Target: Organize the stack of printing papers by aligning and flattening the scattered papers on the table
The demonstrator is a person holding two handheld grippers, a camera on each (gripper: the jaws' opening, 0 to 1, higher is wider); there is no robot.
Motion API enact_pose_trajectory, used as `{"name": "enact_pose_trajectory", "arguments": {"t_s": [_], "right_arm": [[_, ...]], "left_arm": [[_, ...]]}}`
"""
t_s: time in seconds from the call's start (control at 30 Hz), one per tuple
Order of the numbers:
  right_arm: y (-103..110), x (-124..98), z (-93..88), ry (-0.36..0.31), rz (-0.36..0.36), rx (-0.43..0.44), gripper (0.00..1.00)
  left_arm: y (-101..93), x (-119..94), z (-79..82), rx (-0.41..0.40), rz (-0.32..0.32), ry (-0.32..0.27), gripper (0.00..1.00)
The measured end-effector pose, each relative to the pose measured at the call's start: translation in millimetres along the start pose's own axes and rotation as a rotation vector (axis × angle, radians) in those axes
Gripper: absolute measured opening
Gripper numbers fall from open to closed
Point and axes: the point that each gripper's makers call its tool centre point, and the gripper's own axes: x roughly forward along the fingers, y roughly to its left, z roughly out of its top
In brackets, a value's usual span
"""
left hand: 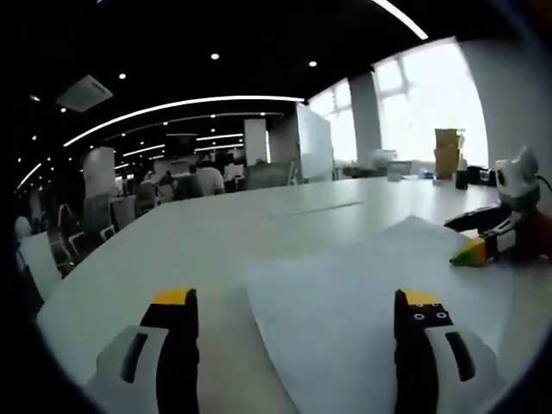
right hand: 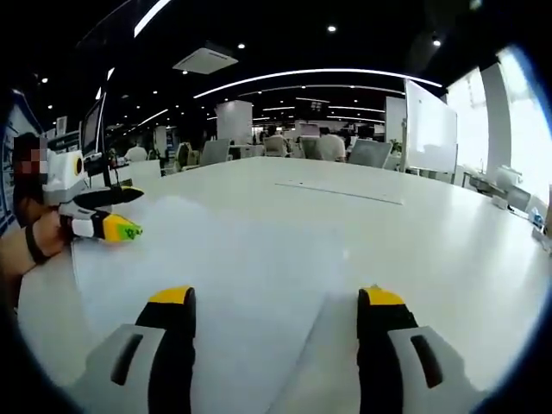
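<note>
Handling the papers (left hand: 362, 302) should be easy but fiddly: thin, light, floppy sheets, prob slippery on the smooth white surface (left hand: 172, 241), so they'll slide rather than lift. Best bet is nudging or pinching at the edges/corners, not mid-sheet.

In the left gripper view, papers fill the lower right of frame. Left gripper (left hand: 297, 302) has fingers spread wide, holding nothing, right finger over the sheet, left finger off it over bare surface. Other gripper sits at right edge near the far paper edge.

In the right gripper view, papers (right hand: 224, 259) spread across lower left and centre. Right gripper (right hand: 274, 302) fingers also spread, empty, hovering over the sheets.
</note>
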Motion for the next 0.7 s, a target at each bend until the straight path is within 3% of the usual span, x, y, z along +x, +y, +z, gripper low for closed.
{"name": "enact_pose_trajectory", "arguments": {"t_s": [0.7], "right_arm": [[2.7,-3.6,-0.7,0.002,0.005,-0.003,0.75]], "left_arm": [[-2.5,-5.0,0.6,-0.023,-0.012,-0.001,0.97]]}}
